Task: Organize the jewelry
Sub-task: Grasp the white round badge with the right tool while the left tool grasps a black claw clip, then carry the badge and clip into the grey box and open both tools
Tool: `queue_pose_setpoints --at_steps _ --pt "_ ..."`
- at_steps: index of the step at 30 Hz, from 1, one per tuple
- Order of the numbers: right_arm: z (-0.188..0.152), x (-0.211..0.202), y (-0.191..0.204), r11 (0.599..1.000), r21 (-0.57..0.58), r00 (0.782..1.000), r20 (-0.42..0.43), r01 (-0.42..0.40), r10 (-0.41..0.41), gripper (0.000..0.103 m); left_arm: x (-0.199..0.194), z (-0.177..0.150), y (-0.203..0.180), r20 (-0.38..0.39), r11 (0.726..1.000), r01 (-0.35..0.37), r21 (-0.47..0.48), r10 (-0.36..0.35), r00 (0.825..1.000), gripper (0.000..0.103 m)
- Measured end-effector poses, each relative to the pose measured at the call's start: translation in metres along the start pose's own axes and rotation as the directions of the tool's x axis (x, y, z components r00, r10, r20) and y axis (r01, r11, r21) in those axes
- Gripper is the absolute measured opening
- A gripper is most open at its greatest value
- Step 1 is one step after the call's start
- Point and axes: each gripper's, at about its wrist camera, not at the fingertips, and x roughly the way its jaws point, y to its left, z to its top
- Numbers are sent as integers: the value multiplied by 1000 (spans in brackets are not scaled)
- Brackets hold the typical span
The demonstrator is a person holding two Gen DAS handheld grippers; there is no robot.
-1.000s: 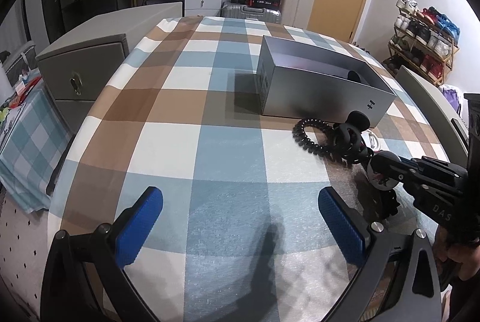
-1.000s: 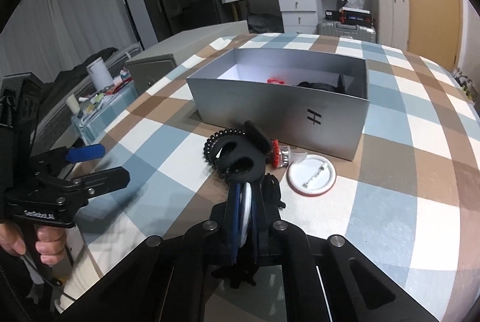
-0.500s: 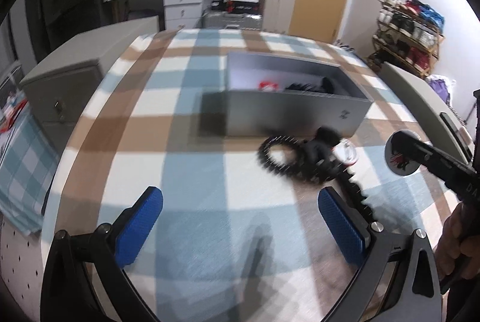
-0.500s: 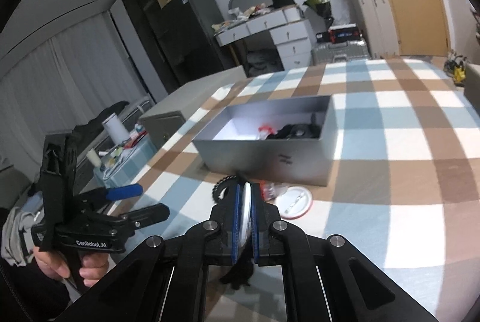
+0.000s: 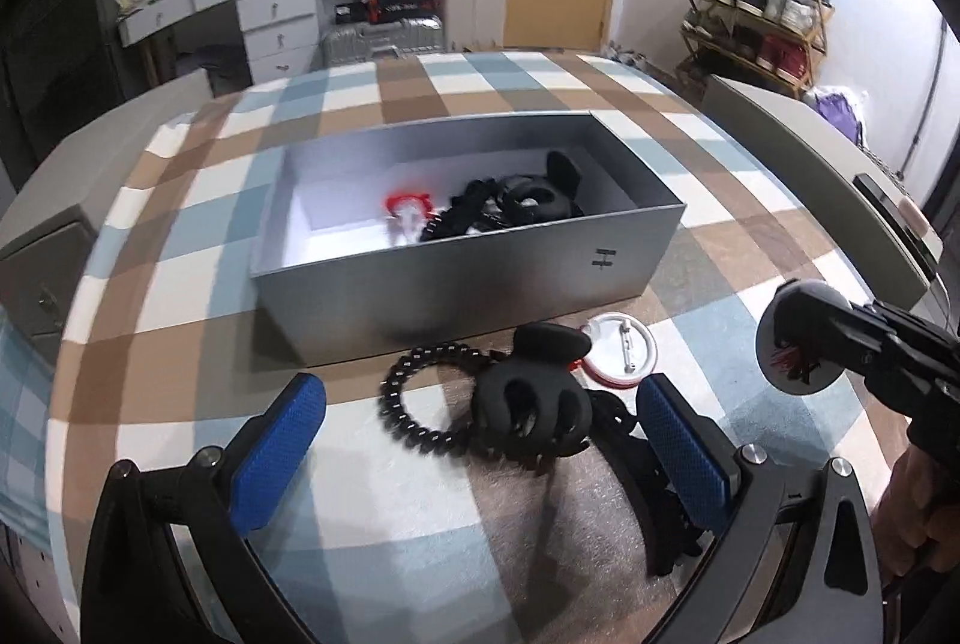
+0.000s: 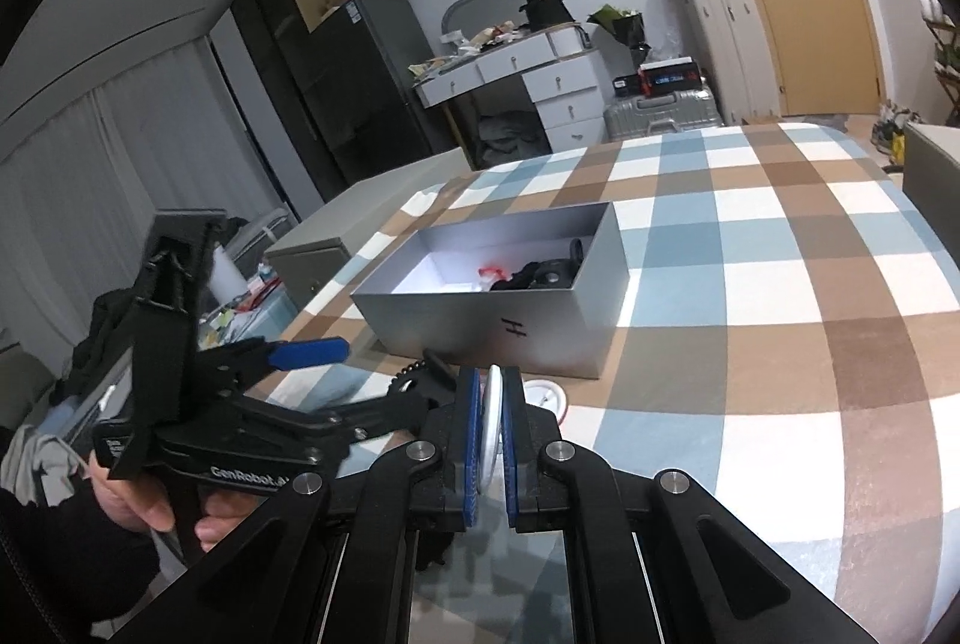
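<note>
An open silver box (image 5: 468,278) (image 6: 510,326) sits on the checked tablecloth and holds black hair pieces (image 5: 516,206) and a red-and-white item (image 5: 408,209). In front of it lie a black spiral hair tie (image 5: 414,392), a black claw clip (image 5: 528,398) and a white round badge lying face down (image 5: 621,350). My left gripper (image 5: 480,440) is open, low over the tie and clip. My right gripper (image 6: 487,440) is shut on a round pin badge (image 6: 491,428) (image 5: 792,350), held above the table to the right of the pile.
A grey cabinet (image 5: 36,254) stands left of the table and a grey unit (image 5: 840,176) to its right. Drawers, suitcases and a shoe rack (image 5: 756,8) line the far walls. Checked cloth (image 6: 780,284) stretches right of the box.
My left gripper has moved forward and right to the tie and clip. My right gripper has lifted the badge up and away from the pile.
</note>
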Motion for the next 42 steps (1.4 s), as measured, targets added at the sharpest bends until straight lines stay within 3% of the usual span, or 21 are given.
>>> queue_pose_setpoints --at_steps 6,11,13,15,19,30,35,42 --pt "0 3 -7 1000 14 1000 0 -1 1 6 6 1 -3 -18 999 36 16 -36 999 98" --pt "-1 5 -10 1000 28 1000 -6 -3 3 6 11 2 -2 -44 998 68 10 -68 997 71" --pt "-1 6 -11 1000 30 1000 -7 -3 3 6 13 1 0 -61 996 92 -1 -92 994 48" --pt "-2 5 -10 1000 29 1000 -8 -1 1 6 12 1 1 -65 990 142 -16 -143 988 38" --pt "-1 7 -10 1000 30 1000 -12 2 -2 6 4 3 -2 -41 989 147 -5 -147 988 28" --pt "1 7 -1 1000 8 1000 -17 13 -13 6 -3 -2 -1 -37 987 159 -4 -159 987 27" --pt "3 6 3 1000 3 1000 -15 14 -14 6 -9 -4 -2 -17 989 140 45 -139 990 27" --pt "13 5 16 1000 -28 1000 -1 -10 10 6 -24 0 3 18 989 148 28 -148 989 27"
